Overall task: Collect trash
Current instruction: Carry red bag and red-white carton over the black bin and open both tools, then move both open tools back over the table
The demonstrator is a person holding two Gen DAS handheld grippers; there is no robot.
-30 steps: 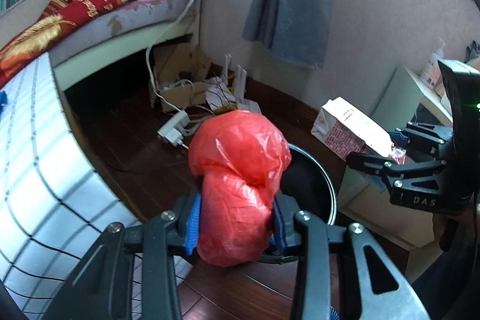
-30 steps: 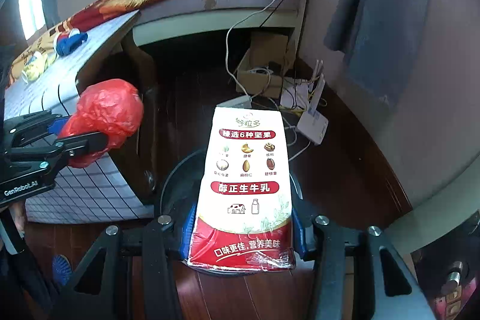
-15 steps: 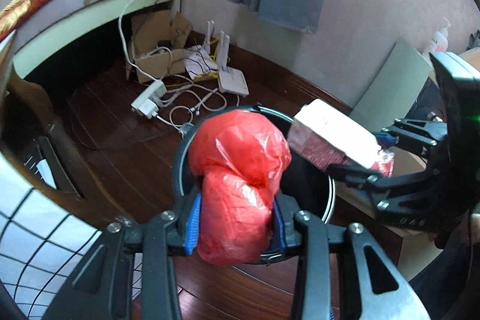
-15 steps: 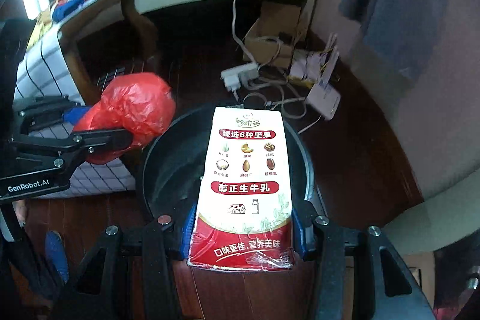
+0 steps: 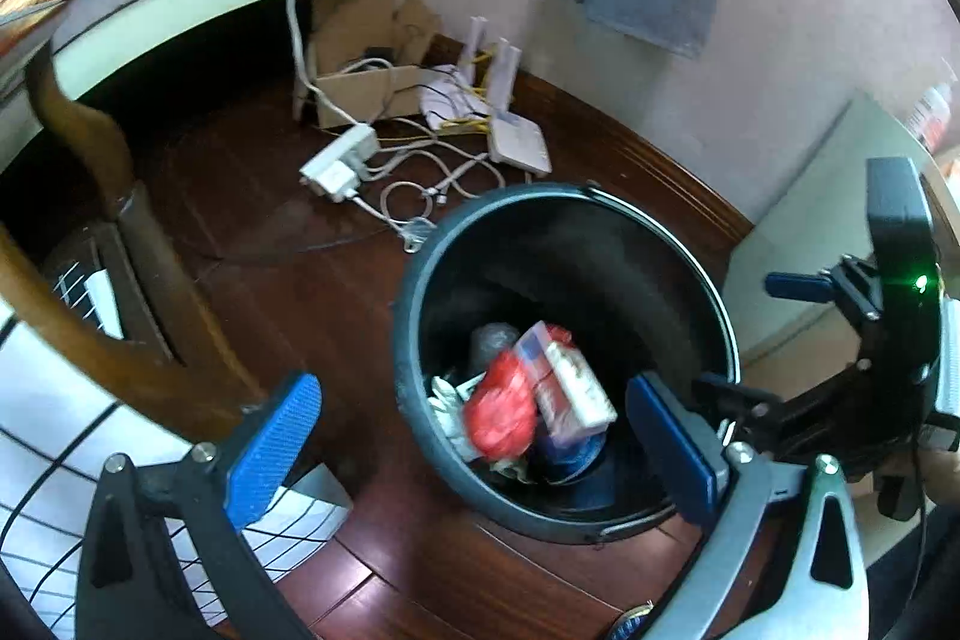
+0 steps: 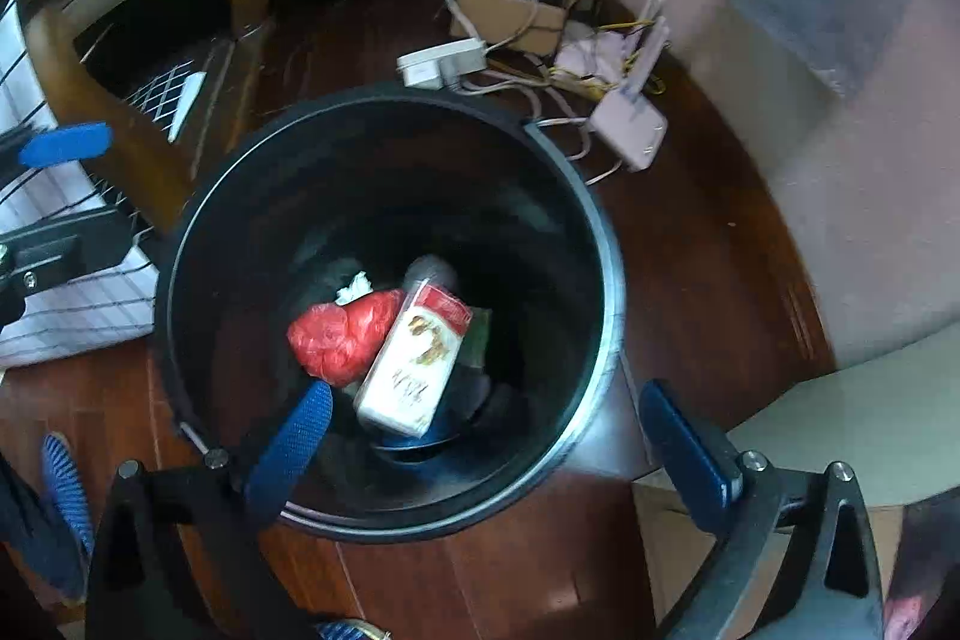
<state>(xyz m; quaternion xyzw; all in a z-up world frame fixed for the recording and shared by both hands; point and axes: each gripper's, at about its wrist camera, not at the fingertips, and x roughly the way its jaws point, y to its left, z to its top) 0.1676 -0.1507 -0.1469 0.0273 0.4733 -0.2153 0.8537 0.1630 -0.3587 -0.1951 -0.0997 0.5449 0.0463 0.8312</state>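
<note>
A round black trash bin (image 5: 414, 280) (image 6: 606, 292) stands on the dark wood floor. Inside it lie a crumpled red plastic bag (image 5: 501, 403) (image 6: 339, 334) and a red-and-white milk carton (image 5: 567, 385) (image 6: 414, 364), on top of other trash. My left gripper (image 5: 474, 445) is open and empty above the bin's near rim. My right gripper (image 6: 489, 445) is open and empty, also above the bin. The right gripper's body shows at the right of the left wrist view (image 5: 864, 370).
A power strip (image 5: 339, 163), cables, a white router (image 5: 516, 142) and a cardboard box (image 5: 366, 76) lie on the floor beyond the bin. A wooden table leg (image 5: 138, 280) with a checked cloth stands left. A pale cabinet (image 5: 804, 244) is right of the bin.
Both grippers have opened. The red bag and the milk carton have dropped out of them into the bin. Both views now look more steeply down into it.
</note>
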